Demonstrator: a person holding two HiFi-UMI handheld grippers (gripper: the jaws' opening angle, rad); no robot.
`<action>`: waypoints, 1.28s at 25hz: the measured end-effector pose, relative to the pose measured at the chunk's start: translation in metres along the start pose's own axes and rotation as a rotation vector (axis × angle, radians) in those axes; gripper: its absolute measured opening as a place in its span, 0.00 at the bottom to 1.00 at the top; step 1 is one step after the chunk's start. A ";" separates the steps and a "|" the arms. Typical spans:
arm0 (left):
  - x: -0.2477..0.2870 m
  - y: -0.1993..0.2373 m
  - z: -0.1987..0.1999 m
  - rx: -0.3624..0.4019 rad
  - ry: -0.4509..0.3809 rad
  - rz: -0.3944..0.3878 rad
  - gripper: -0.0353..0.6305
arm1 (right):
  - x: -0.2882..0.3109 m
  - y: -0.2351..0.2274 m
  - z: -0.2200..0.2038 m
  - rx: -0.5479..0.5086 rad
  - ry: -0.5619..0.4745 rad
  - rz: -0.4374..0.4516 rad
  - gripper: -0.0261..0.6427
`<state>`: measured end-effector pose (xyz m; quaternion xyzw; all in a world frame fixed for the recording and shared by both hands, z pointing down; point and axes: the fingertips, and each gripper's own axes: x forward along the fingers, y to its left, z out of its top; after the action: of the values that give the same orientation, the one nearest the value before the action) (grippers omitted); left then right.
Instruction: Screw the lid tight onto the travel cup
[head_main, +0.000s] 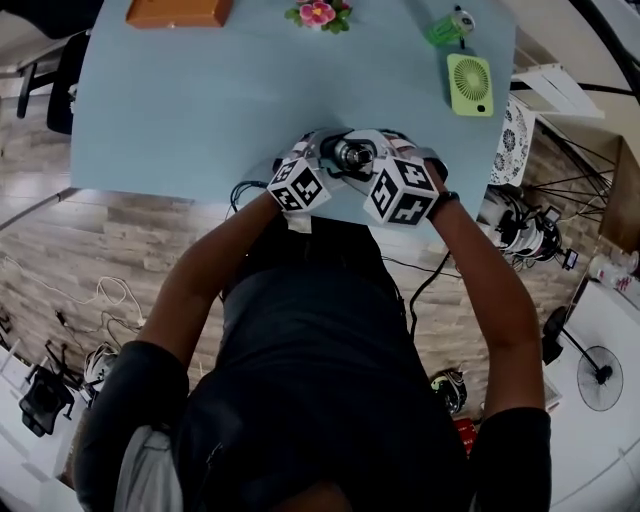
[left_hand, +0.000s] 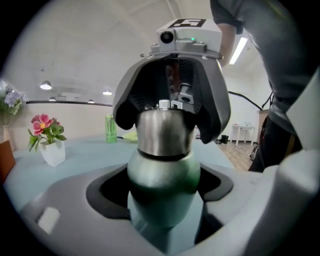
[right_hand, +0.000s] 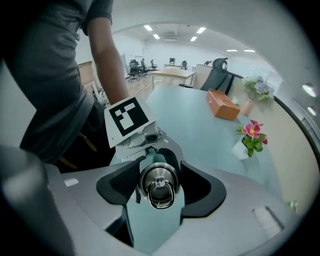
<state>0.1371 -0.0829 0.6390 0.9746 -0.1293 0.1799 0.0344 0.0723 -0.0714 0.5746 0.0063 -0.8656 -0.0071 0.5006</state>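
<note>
The travel cup (left_hand: 162, 172) is held clear of the table (head_main: 200, 110), over its near edge, between the two grippers. The left gripper (left_hand: 162, 197) has its fingers closed in against the cup's green body, one dark pad on either side, with no gap showing. The steel lid (left_hand: 164, 131) sits on the cup's mouth, a thin dark band marking the join (whether it is fully home cannot be told). The right gripper (right_hand: 160, 189) comes at the cup from the lid end, facing the left gripper, and its fingers are pressed onto the lid's rim from both sides. Seen from that end, the lid shows a small metal ring lying flat on its top. Beyond the cup, on the far side of the table, stand a pot of pink flowers (head_main: 318, 13) and, left of it, an orange box (head_main: 178, 10). Beyond the cup and to its right lie a green fan (head_main: 470, 85) and, farther off, a green bottle (head_main: 445, 28). The person's forearms reach in to the cup from either side.
</note>
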 end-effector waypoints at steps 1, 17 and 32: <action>0.000 0.000 0.000 -0.001 0.000 0.002 0.69 | 0.000 -0.002 0.000 0.049 -0.018 -0.033 0.42; 0.000 0.003 0.001 -0.003 0.001 0.010 0.69 | -0.012 -0.030 -0.006 0.732 -0.199 -0.591 0.42; 0.000 0.002 0.001 -0.005 0.004 0.016 0.69 | -0.011 -0.028 -0.007 0.703 -0.174 -0.554 0.42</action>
<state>0.1372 -0.0852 0.6383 0.9730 -0.1377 0.1817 0.0356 0.0841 -0.0989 0.5686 0.4065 -0.8200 0.1529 0.3729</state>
